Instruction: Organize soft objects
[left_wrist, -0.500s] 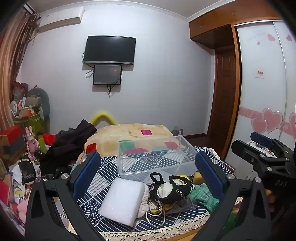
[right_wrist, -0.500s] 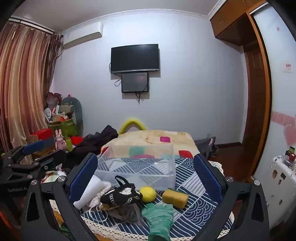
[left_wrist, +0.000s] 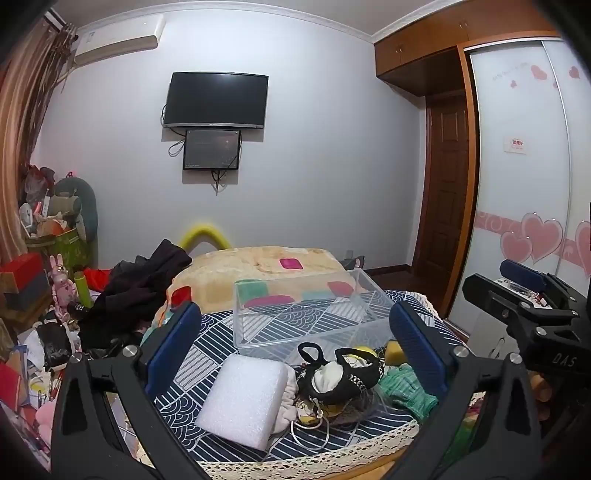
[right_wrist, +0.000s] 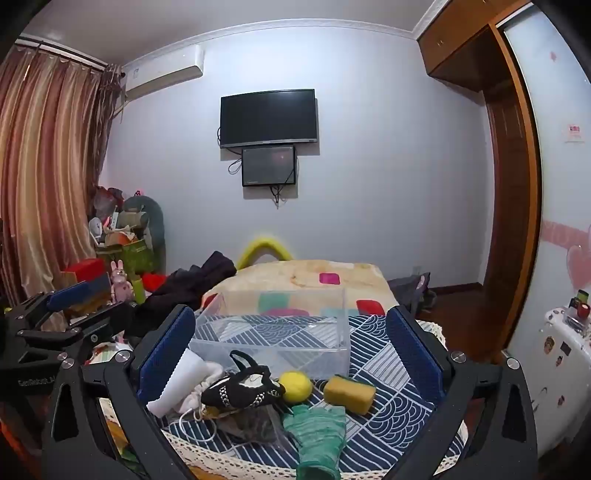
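Observation:
A clear plastic box (left_wrist: 310, 314) (right_wrist: 273, 328) stands empty on a blue patterned cloth (right_wrist: 384, 343). In front of it lie a white foam block (left_wrist: 243, 398) (right_wrist: 177, 384), a black mesh pouch (left_wrist: 343, 376) (right_wrist: 240, 387), a yellow ball (right_wrist: 295, 386), a yellow sponge (right_wrist: 349, 393) and a green glove (right_wrist: 317, 435) (left_wrist: 406, 387). My left gripper (left_wrist: 295, 354) is open and empty, held above the foam block and pouch. My right gripper (right_wrist: 284, 354) is open and empty, above the pouch and ball. Each gripper shows at the edge of the other's view.
A beige blanket with coloured patches (left_wrist: 266, 266) covers the bed behind the box. Dark clothes (left_wrist: 136, 291) lie at the left. Boxes and toys (left_wrist: 44, 280) crowd the left side. A wardrobe with heart prints (left_wrist: 535, 221) stands right. A white cord (left_wrist: 314, 424) lies under the pouch.

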